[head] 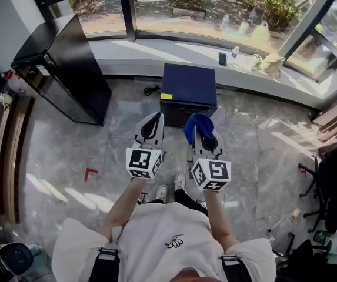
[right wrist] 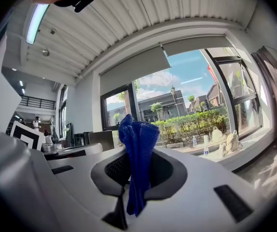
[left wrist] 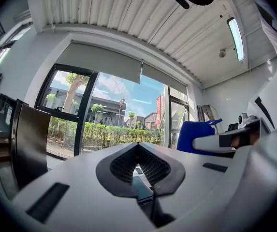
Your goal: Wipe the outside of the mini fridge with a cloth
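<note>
The dark blue mini fridge (head: pixel 189 93) stands on the floor straight ahead, under the window ledge. My right gripper (head: pixel 202 135) is shut on a blue cloth (head: pixel 196 126), (right wrist: pixel 137 158) that bunches up above its jaws, held in front of the fridge and apart from it. My left gripper (head: pixel 150 128) is level with the right one, shut with nothing between its jaws (left wrist: pixel 139 178). In the left gripper view the cloth (left wrist: pixel 196 134) shows at the right. Both grippers point up and forward toward the windows.
A taller black fridge (head: pixel 62 69) stands at the left against the wall. A cable (head: pixel 151 90) lies on the floor left of the mini fridge. Bottles and bags (head: pixel 262 60) sit on the window ledge. A chair and clutter (head: pixel 333 181) are at the right.
</note>
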A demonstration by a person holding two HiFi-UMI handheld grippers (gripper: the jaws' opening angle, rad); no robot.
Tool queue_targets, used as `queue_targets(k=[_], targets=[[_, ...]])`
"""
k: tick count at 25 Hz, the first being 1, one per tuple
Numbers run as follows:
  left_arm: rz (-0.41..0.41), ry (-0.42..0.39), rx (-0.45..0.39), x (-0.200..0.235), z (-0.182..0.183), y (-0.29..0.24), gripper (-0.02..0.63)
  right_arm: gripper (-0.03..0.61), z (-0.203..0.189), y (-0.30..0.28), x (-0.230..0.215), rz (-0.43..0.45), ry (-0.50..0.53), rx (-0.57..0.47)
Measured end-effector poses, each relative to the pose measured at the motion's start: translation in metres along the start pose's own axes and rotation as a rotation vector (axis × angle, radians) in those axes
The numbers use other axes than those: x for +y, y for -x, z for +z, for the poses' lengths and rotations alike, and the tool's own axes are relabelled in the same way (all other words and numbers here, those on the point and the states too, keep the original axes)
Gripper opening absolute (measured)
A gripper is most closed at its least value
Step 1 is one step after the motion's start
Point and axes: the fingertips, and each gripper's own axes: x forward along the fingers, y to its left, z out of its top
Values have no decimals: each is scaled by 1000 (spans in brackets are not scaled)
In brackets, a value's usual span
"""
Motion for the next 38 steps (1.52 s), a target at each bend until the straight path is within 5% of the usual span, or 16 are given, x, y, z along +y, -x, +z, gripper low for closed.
queue_targets(k=[15, 38], targets=[[35, 25, -35, -33, 4, -112, 5, 64, 25, -56, -92, 50, -35, -36], [13, 39, -31, 9, 12, -150, 5, 64, 52, -109, -93, 19, 7, -64]])
